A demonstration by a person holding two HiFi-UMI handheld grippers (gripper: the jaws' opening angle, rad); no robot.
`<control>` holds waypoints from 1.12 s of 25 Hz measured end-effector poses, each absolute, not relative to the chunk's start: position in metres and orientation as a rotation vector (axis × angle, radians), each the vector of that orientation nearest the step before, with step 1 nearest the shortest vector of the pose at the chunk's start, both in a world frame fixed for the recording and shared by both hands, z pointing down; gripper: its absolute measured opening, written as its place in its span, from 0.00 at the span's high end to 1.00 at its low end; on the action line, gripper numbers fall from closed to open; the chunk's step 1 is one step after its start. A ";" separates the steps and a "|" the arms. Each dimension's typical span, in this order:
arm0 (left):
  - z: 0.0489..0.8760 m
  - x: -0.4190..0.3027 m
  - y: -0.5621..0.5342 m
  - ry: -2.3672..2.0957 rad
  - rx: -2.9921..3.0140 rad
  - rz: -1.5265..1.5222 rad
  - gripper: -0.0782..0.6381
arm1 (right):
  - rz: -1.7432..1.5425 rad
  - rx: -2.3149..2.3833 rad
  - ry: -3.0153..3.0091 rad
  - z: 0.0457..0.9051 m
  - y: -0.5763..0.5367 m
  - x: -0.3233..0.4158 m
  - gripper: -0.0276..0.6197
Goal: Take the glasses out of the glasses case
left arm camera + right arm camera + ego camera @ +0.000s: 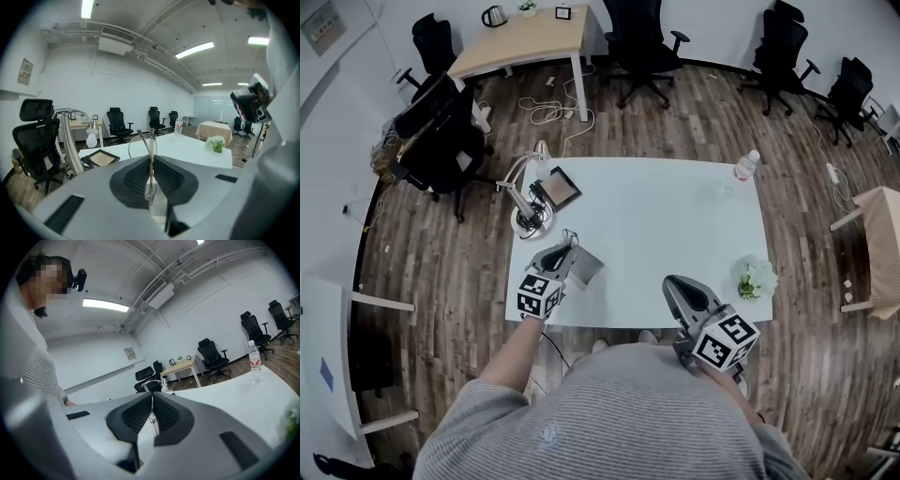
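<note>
Now left claw (151,163) pinches the glasses (150,140) edge-on, lens ring past its tips, just beside the case (586,266); right claw (151,399), jaws together, well apart from case.

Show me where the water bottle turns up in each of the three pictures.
Head view: the water bottle stands at the far right corner of the white table, upper right of centre.
Left gripper view: water bottle just right of centre, across the table, beyond the jaws.
Right gripper view: water bottle near the right edge, on the table.
Shared landmark: the white table under it.
</note>
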State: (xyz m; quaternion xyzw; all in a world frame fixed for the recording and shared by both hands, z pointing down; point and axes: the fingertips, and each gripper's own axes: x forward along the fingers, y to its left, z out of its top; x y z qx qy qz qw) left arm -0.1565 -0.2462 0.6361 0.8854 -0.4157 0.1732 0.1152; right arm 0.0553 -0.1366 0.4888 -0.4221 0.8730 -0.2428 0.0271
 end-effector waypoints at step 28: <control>0.507 -0.082 -0.223 -1.083 2.713 0.013 0.85 | -0.717 -1.299 2.727 0.492 -0.149 0.052 0.93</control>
